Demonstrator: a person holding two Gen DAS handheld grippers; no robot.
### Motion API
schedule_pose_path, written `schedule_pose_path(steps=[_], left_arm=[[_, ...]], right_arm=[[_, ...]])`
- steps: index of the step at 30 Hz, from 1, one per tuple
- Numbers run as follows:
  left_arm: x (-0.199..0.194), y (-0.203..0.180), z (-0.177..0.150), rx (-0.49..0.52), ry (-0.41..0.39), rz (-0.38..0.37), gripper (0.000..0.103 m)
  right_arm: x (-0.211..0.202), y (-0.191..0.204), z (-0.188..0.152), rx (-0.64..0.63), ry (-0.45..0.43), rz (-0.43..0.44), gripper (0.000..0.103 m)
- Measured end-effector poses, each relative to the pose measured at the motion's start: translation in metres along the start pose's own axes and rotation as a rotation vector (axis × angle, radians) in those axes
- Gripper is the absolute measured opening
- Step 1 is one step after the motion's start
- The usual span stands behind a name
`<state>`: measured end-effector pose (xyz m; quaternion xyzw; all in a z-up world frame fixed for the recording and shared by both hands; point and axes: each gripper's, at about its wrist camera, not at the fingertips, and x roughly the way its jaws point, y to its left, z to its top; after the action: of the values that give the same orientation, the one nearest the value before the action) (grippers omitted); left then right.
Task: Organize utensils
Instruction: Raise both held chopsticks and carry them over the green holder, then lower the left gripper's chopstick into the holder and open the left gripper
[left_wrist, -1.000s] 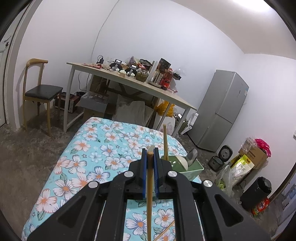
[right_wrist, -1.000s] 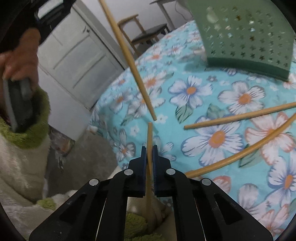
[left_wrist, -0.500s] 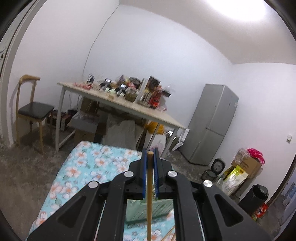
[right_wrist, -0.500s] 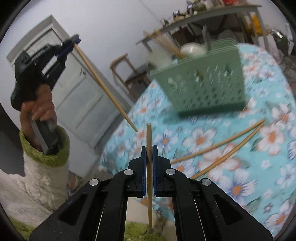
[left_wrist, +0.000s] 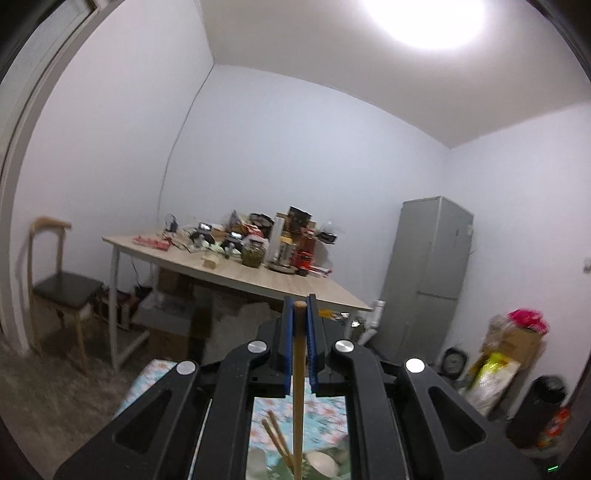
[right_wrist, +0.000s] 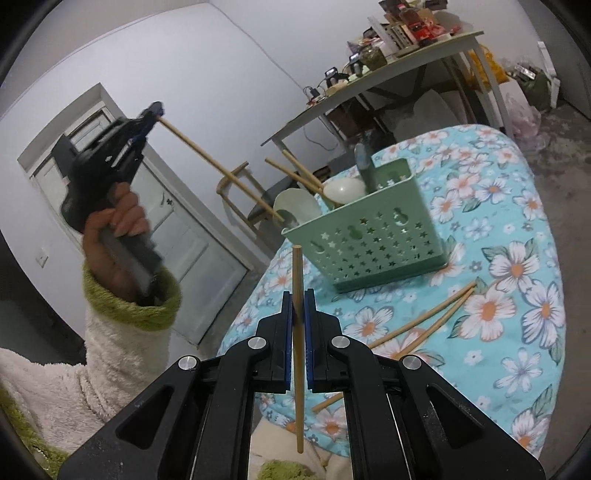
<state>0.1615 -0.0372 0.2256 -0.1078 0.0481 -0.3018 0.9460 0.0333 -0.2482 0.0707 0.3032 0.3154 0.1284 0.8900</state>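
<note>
Left gripper (left_wrist: 299, 306) pinching a chopstick (left_wrist: 298, 384), right gripper (right_wrist: 298, 295) pinching another chopstick (right_wrist: 298, 354) — only the right wrist view shows the first one's tip inside the green basket (right_wrist: 373, 243), two loose chopsticks (right_wrist: 417, 325) on the floral cloth (right_wrist: 509, 295).

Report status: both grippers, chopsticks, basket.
Left gripper shut on chopstick, tip at green basket rim. Right gripper shut on second chopstick. Two loose chopsticks on the tablecloth.

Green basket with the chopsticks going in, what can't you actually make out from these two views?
- Green basket, right wrist view: its dividers and floor are hidden by its front wall.
- Lower tip of the left hand-held gripper's chopstick: blurred at the rim, so in or above is unclear.
- Left wrist view: the basket is blurred and cut off by the bottom edge.
- Right hand-held gripper's chopstick: mid-length hidden between the pads.
</note>
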Motion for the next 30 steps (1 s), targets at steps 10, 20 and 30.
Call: schedule_pose_path(steps=[10,20,30], left_arm=[[0.051,0.002,-0.057,0.057,0.042,0.085,0.006],[0.062,0.02,-0.091,-0.024,0.157,0.1,0.019],[0.028,0.036,-0.088,-0.094,0.156,0.127,0.064]], right_arm=[[0.001,-0.015,0.002,0.016,-0.006,-0.029,0.004],[-0.011,-0.02,0.013,0.017,-0.035,-0.042,0.004],[-0.024,-0.008,0.034,-0.04,-0.091,-0.073,0.004]])
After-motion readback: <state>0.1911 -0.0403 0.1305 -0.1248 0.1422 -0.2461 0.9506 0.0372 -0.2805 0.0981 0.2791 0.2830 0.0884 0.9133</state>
